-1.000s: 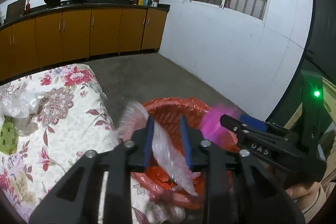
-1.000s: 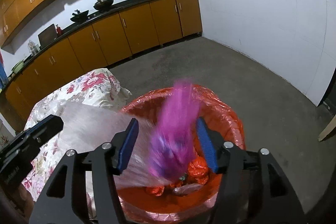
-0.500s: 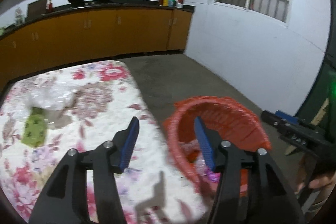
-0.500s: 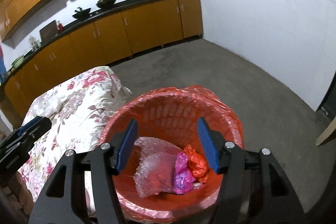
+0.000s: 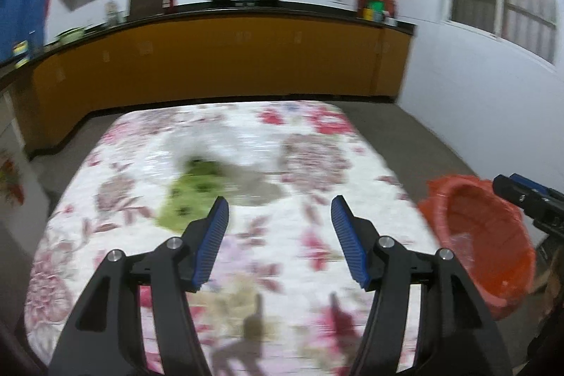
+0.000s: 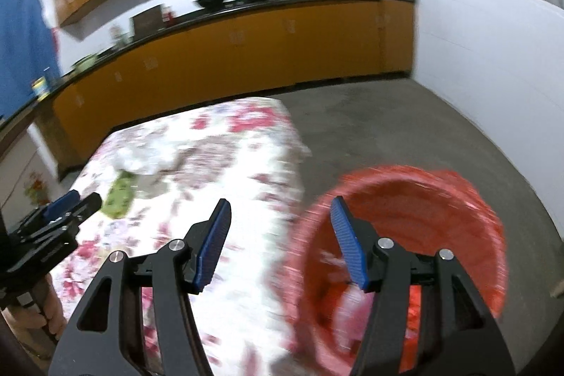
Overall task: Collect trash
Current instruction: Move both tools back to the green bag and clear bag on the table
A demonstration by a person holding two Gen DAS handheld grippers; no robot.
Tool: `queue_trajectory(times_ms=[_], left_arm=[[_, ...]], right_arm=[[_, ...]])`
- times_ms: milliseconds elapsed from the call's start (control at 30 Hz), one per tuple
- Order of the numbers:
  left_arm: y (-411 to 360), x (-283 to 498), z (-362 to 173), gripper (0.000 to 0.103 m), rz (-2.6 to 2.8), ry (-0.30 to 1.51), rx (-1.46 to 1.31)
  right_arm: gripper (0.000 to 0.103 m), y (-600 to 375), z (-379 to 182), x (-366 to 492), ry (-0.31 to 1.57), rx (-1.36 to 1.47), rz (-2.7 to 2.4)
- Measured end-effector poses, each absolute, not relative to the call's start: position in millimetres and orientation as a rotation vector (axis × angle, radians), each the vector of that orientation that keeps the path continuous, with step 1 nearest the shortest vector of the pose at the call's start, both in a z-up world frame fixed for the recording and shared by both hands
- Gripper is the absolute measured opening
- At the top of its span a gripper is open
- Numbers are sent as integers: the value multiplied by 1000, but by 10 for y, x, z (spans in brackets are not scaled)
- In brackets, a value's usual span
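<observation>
A green wrapper [image 5: 192, 196] [image 6: 120, 192] lies on the floral-cloth table [image 5: 310, 273], with crumpled clear plastic [image 5: 211, 143] just behind it. My left gripper [image 5: 280, 210] hovers over the table, pointing at the wrapper from a short way off; its jaws are opening and nothing is between them. My right gripper [image 6: 280, 210] is open and holds nothing, straddling the table edge and the rim of the red-lined bin [image 6: 416, 228] [image 5: 483, 235]. Blurred pale and pink trash [image 6: 352, 302] lies inside the bin. Each gripper shows at the edge of the other's view.
The bin stands on a concrete floor [image 6: 405, 129] off the table's right side. Orange cabinets [image 5: 229, 66] with a dark counter and woks run along the back. A white wall [image 5: 493, 101] with a window closes the right. A hand [image 6: 46, 312] holds the left gripper.
The clear plastic and the pink bag left the jaws and lie in the bin. The left jaws opened. Both grippers swung left, away from over the bin toward the table.
</observation>
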State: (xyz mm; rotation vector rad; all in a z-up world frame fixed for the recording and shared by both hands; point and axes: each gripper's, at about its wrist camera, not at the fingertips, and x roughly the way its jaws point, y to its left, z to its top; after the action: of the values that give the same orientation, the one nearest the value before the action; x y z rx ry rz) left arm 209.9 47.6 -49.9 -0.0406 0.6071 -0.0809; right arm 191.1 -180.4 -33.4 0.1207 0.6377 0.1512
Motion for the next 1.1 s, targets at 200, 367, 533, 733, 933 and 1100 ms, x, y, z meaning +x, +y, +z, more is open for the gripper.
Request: queue_trajectory(times_ms=[200, 367, 533, 733, 933, 1100], left_arm=[[1153, 2119, -566, 64, 64, 601, -83], [1559, 2150, -651, 64, 140, 605, -109], [1834, 2205, -736, 64, 179, 619, -140], [2026, 2267, -810, 64, 200, 626, -150], [2101, 2343, -910, 64, 199, 642, -161], [2055, 2393, -950, 64, 181, 652, -167]], right_arm=[[59, -969, -325, 2312, 639, 49, 313], [57, -354, -409, 2742, 660, 7, 405], [55, 93, -519, 3145, 678, -11, 436], [55, 409, -732, 3517, 725, -44, 433], [34, 429, -955, 3627, 806, -36, 453], [8, 359, -932, 3464, 779, -55, 472]])
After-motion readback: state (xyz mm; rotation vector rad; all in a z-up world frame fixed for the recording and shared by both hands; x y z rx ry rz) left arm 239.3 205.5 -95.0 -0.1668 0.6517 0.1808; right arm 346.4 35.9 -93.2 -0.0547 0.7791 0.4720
